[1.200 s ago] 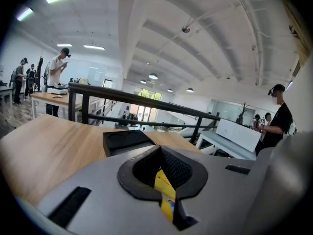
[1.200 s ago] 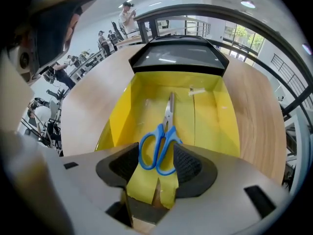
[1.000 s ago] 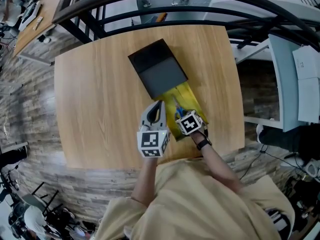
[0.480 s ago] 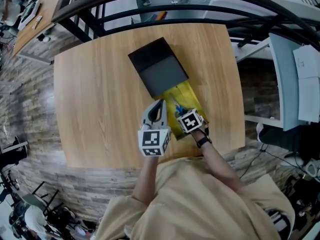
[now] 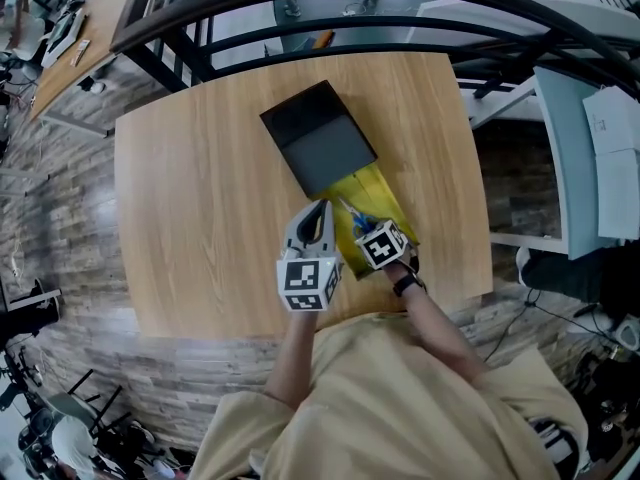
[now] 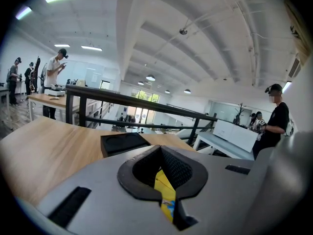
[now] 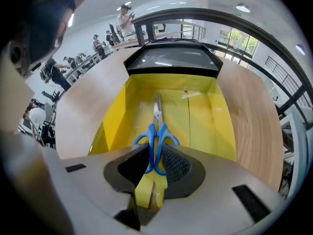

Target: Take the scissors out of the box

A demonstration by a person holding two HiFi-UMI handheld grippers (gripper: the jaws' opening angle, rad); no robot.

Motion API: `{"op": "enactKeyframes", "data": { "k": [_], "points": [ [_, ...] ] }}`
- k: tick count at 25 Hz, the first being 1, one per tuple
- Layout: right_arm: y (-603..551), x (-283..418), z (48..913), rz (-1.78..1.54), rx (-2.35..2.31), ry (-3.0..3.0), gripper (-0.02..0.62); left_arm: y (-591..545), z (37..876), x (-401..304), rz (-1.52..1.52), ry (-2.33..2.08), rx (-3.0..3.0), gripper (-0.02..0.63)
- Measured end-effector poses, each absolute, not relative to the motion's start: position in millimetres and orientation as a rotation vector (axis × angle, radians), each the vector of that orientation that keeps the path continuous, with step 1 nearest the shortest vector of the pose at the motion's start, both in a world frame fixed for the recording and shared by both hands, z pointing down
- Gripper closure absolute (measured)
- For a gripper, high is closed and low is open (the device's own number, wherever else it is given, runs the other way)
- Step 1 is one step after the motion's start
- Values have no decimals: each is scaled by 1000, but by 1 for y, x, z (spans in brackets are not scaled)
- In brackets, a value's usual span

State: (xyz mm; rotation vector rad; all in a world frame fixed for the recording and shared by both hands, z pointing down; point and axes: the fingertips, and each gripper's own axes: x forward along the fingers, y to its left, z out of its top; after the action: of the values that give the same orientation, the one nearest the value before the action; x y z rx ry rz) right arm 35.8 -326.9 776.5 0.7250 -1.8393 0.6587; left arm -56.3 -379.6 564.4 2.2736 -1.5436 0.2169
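Note:
The open yellow box lies on the wooden table, its black lid resting at its far end. Blue-handled scissors lie inside, blades pointing away from me. My right gripper points steeply down into the box. Its jaws are closing, and the pads press on both sides of the blue handles. In the head view it sits over the box's near end. My left gripper stays at the box's left side, shut on the yellow wall, which shows pinched between its jaws.
Bare table spreads to the left of the box; its right edge is close by. A black railing runs behind the table. The black lid stands ahead of the left gripper. People stand at desks in the background.
The right gripper has tilted slightly over the box's near end. The left gripper, the box and the lid have kept still.

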Motion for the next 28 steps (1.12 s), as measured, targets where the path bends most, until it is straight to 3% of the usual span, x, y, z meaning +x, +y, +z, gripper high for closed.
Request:
{"op": "enactKeyframes", "data": {
  "k": [28],
  "points": [
    [-295,72,561,418,1235,-2282,512,-275,449,-39,33,-1641,2476,594]
  ]
}}
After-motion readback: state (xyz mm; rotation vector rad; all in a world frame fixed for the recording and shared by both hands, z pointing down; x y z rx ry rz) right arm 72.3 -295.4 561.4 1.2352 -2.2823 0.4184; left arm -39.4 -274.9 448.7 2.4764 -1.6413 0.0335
